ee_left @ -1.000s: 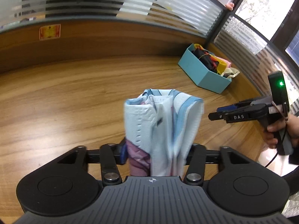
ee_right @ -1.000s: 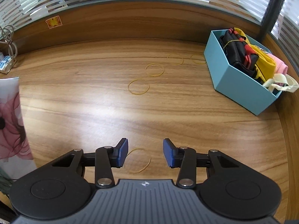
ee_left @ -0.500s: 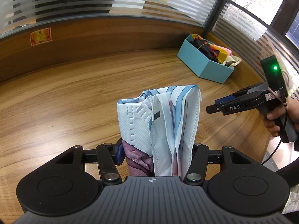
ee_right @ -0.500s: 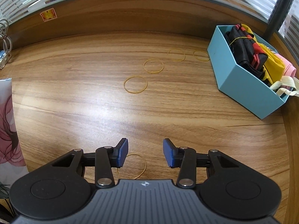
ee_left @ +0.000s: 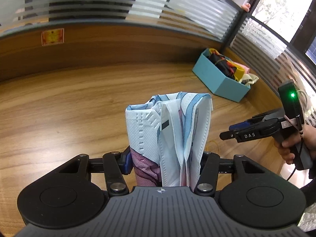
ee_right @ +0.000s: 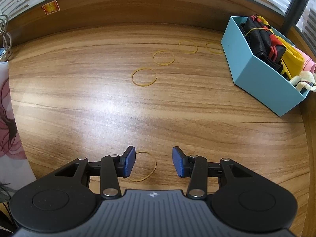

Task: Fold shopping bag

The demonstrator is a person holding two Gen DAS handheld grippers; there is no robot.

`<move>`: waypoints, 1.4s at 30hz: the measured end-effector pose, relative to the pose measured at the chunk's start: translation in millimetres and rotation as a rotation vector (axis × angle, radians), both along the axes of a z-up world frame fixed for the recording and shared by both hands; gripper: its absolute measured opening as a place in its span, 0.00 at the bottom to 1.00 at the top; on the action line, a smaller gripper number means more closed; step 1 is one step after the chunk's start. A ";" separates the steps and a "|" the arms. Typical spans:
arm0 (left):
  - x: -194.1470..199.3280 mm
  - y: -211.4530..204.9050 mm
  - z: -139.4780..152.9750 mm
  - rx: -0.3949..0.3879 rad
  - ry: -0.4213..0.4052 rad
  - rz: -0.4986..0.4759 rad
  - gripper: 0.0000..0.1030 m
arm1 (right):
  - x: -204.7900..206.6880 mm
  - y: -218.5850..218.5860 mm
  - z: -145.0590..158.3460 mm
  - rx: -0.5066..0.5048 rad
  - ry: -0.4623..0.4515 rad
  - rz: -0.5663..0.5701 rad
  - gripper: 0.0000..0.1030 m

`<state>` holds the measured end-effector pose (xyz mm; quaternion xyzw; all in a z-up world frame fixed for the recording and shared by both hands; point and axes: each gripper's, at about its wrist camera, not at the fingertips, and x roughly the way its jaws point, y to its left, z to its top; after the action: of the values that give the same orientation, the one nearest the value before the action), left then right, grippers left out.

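Observation:
A folded shopping bag [ee_left: 167, 130], white and light blue with a pink print low down, stands upright between the fingers of my left gripper [ee_left: 165, 162]. The jaws are closing on it and the pads press its sides, holding it above the wooden table [ee_left: 69, 108]. The bag's pink flower print also shows at the left edge of the right wrist view [ee_right: 7, 118]. My right gripper [ee_right: 154, 163] is open and points down at a yellow rubber band [ee_right: 152, 169] lying on the table between its fingers. In the left wrist view the right gripper [ee_left: 237, 132] is at the right, held by a hand.
A teal box [ee_right: 256, 75] of folded bags stands at the right, near the table's corner. More rubber bands [ee_right: 144, 77] lie on the table beyond my right gripper. A wooden wall with striped glass runs along the back. White cables hang at the far left [ee_right: 5, 31].
The left jaws have drawn in a little on the bag, squeezing the bundle narrower. The right gripper has barely shifted; the rubber band now shows more fully between its fingers.

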<state>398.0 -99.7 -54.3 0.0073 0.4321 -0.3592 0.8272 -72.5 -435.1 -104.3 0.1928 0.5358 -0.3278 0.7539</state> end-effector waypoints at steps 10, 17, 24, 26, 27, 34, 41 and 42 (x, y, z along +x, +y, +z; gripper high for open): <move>1.1 -9.6 -1.3 0.082 0.011 -0.028 0.47 | -3.2 0.7 -1.1 0.000 -0.006 -0.007 0.46; 2.6 -11.3 -1.6 0.109 0.016 -0.043 0.49 | -3.3 2.1 -0.5 0.000 -0.007 -0.010 0.46; -0.1 -14.4 -1.2 0.124 0.004 -0.052 0.50 | -3.8 3.1 -2.7 0.011 0.001 0.005 0.46; -1.5 -14.9 -0.9 0.123 -0.004 -0.055 0.50 | -4.3 3.4 -3.9 0.016 0.003 0.005 0.46; -1.8 -15.2 -0.9 0.125 -0.004 -0.055 0.50 | -4.6 3.4 -4.9 0.020 0.005 0.006 0.46; -2.1 -17.2 -1.4 0.123 -0.009 -0.057 0.46 | -4.9 2.3 -14.1 0.041 0.024 0.019 0.33; -5.5 -20.4 -1.8 0.138 -0.037 -0.074 0.42 | 4.2 -4.5 -28.7 0.058 0.054 0.041 0.21; -6.5 -21.1 -1.8 0.142 -0.044 -0.077 0.42 | 6.4 -5.0 -31.0 0.060 0.058 0.045 0.19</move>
<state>391.6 -120.7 -56.1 0.0906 0.4377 -0.3588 0.8194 -66.1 -440.1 -135.3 0.1937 0.5711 -0.3000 0.7392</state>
